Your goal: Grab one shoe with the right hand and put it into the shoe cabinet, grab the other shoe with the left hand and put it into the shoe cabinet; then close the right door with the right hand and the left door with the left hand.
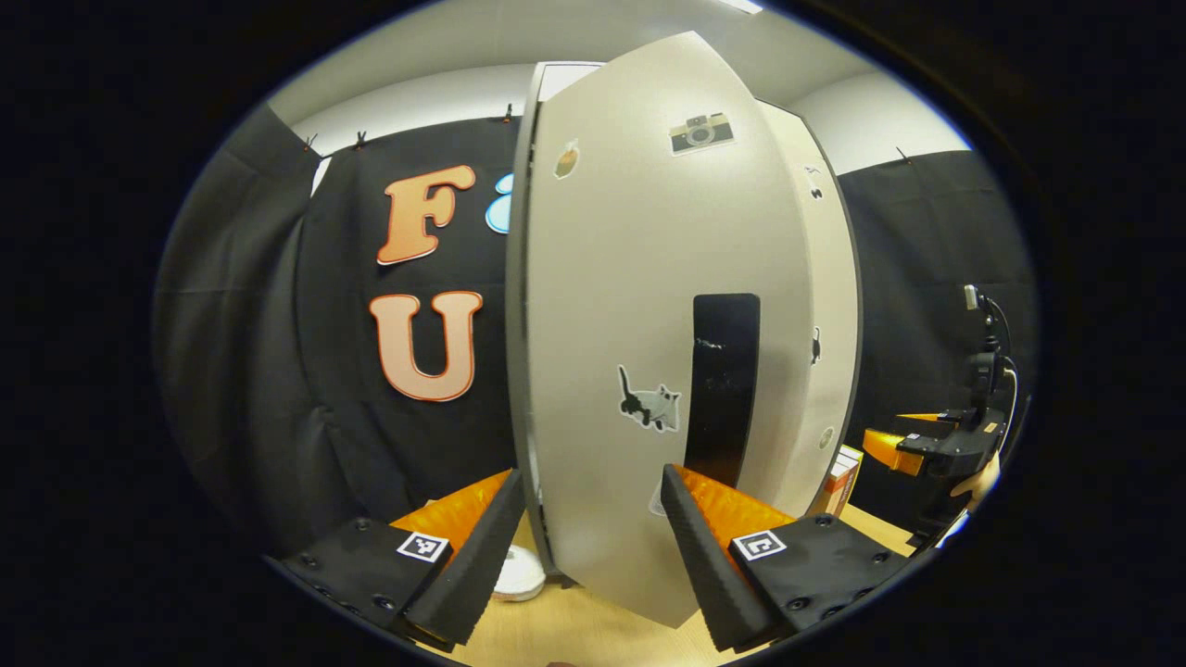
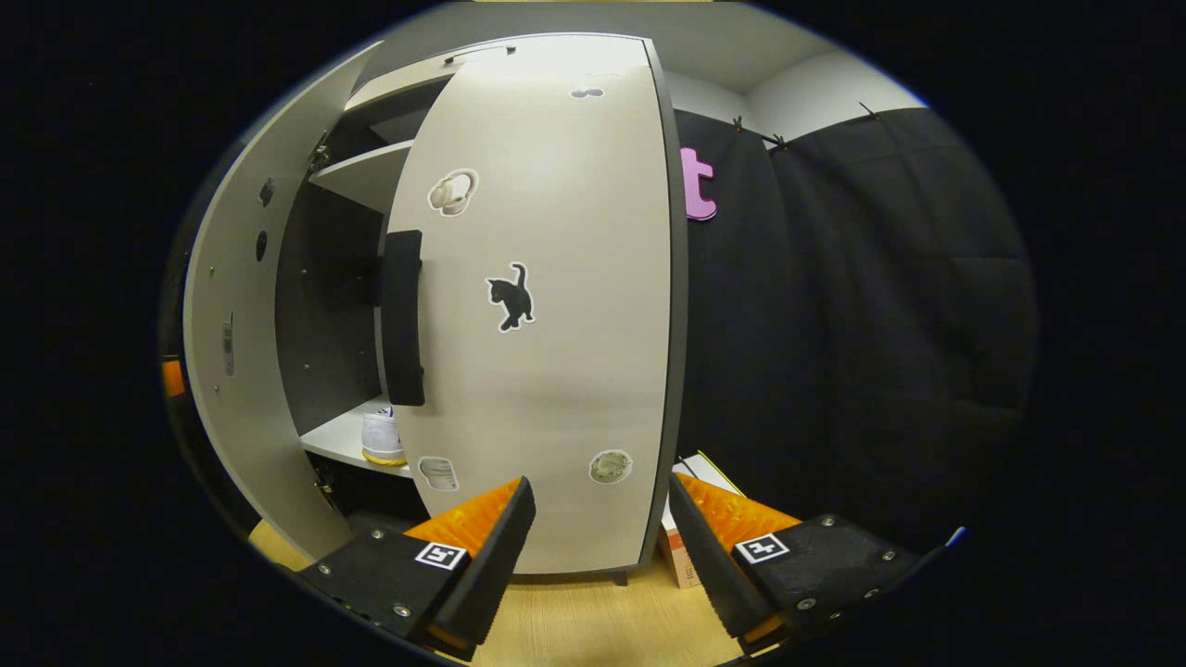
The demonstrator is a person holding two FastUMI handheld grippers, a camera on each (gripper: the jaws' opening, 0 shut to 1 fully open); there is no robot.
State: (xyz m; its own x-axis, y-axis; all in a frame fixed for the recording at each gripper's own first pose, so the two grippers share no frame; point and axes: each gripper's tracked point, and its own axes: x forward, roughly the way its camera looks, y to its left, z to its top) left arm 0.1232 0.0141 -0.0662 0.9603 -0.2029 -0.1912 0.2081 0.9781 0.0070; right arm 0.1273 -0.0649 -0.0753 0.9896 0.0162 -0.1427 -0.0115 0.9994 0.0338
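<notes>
In the left gripper view the cabinet's left door [image 1: 602,306], beige with stickers and a black handle [image 1: 725,384], stands close in front of me. My left gripper [image 1: 590,482] is open, its fingers either side of the door's lower free edge. Farther right, a hand holds my right gripper [image 1: 927,449]. In the right gripper view the right door [image 2: 547,371] is swung nearly to, its black handle [image 2: 401,315] at its left edge. My right gripper [image 2: 601,486] is open just before its lower part. Through the gap a white shoe [image 2: 382,437] rests on a shelf [image 2: 334,443]. The left door [image 2: 232,371] stands open.
A small box [image 2: 686,547] stands on the wooden floor [image 2: 593,621] right of the cabinet, also seen as the box [image 1: 841,477] past the doors. A white rounded object [image 1: 517,574] lies on the floor by the left door's edge. Black cloth walls surround the booth.
</notes>
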